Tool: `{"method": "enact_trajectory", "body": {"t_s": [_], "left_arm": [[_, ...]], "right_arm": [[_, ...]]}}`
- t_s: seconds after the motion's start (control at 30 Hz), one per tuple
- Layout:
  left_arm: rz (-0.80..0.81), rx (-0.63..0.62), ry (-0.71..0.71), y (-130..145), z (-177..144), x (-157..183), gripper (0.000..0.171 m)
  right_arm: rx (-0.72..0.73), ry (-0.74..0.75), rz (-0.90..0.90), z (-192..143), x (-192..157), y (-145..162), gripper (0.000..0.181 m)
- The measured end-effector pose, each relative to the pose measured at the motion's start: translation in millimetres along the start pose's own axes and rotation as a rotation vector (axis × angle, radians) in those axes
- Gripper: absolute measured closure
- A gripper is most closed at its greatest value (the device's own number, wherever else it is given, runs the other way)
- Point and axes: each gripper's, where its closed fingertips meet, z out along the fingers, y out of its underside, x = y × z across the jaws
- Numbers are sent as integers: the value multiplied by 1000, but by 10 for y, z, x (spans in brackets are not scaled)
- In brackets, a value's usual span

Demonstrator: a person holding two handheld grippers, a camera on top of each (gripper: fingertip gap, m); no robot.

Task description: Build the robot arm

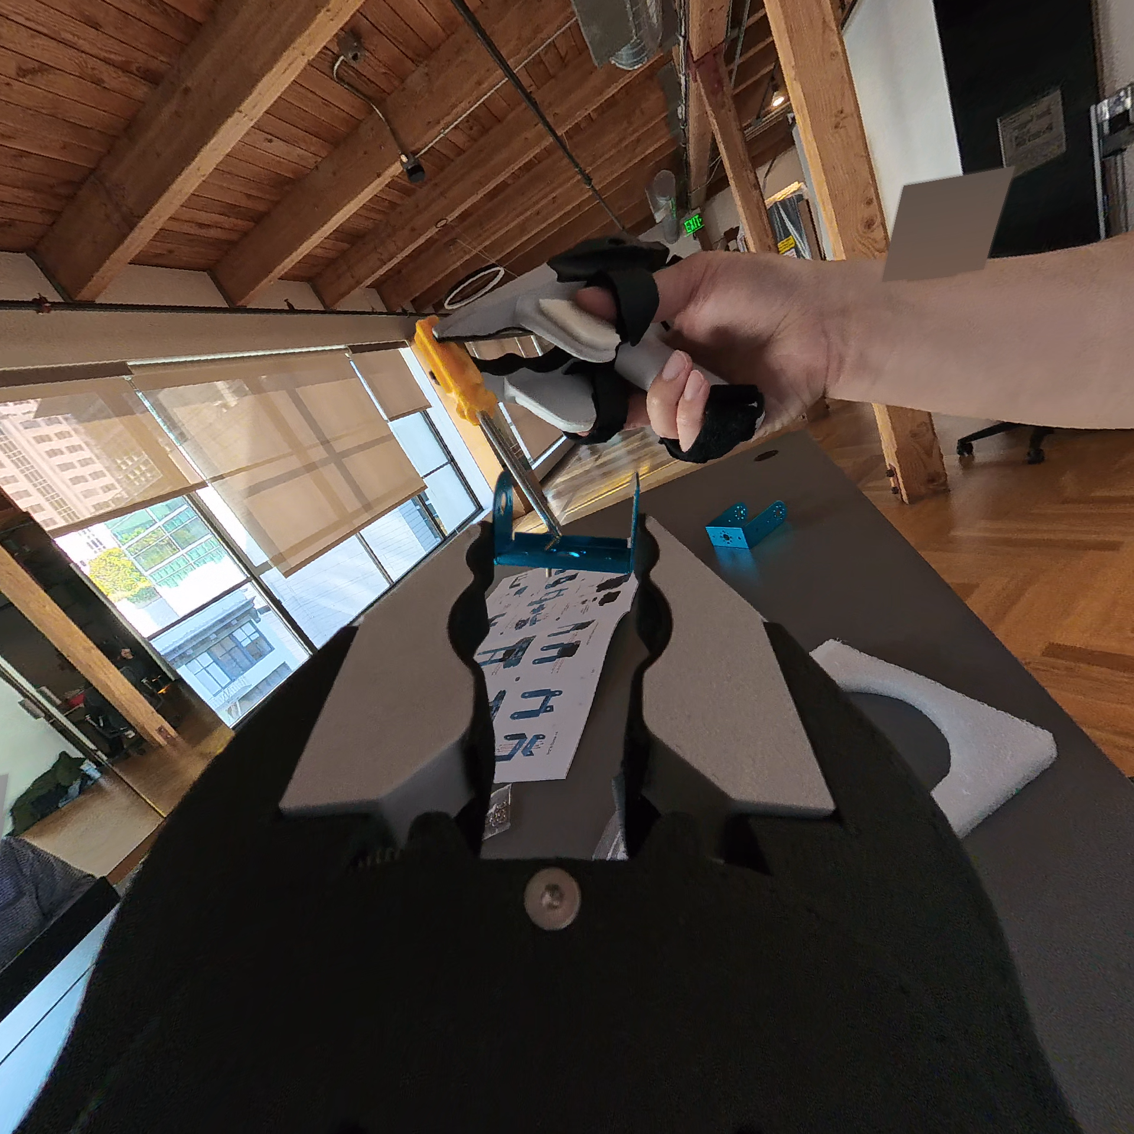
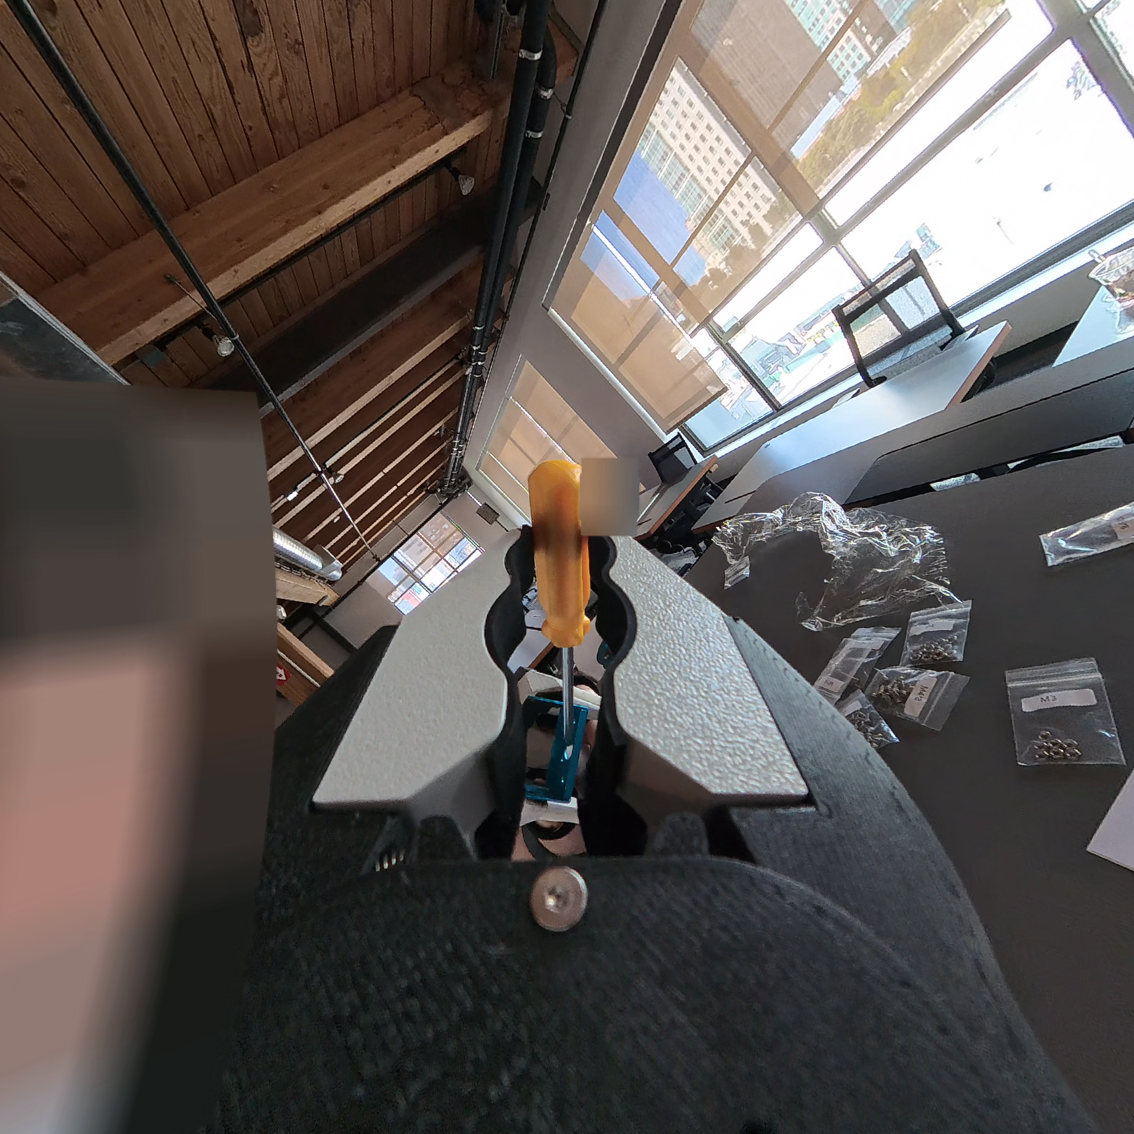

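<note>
My left gripper (image 1: 567, 540) is shut on a blue metal U-shaped bracket (image 1: 564, 548) and holds it above the dark table (image 1: 798, 589), side flanges up. My right gripper (image 2: 561, 552) is shut on the yellow handle of a screwdriver (image 2: 558, 570). In the left wrist view the right gripper (image 1: 485, 362), held by a hand (image 1: 736, 343), angles the screwdriver (image 1: 454, 374) down so its tip rests on the bracket's base. In the right wrist view the bracket (image 2: 555, 755) shows below the shaft, between the fingers.
A second blue bracket (image 1: 745, 521) lies farther right on the table. A printed sheet (image 1: 552, 669) and a white foam piece (image 1: 957, 736) lie below the left gripper. Several small bags of hardware (image 2: 1061, 712) and crumpled clear plastic (image 2: 847, 552) lie on the table (image 2: 982, 859). My right fingertips sit around 12 cm from my left ones.
</note>
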Motion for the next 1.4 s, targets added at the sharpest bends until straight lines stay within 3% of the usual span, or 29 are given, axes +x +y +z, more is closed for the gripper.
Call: {"method": "enact_trajectory", "body": {"t_s": [0.23, 0.47, 0.7, 1.4], "left_arm": [[28, -23, -20, 40, 8, -18, 127], [229, -128, -119, 173, 28, -71, 127], [258, -165, -112, 243, 71, -12, 127], [281, -176, -90, 263, 103, 47, 127]], "right_arm": [[-7, 3, -7, 5, -12, -9, 165], [10, 55, -87, -13, -65, -60, 165], [-43, 153, -224, 40, -71, -18, 165], [-89, 179, -220, 41, -13, 65, 165]]}}
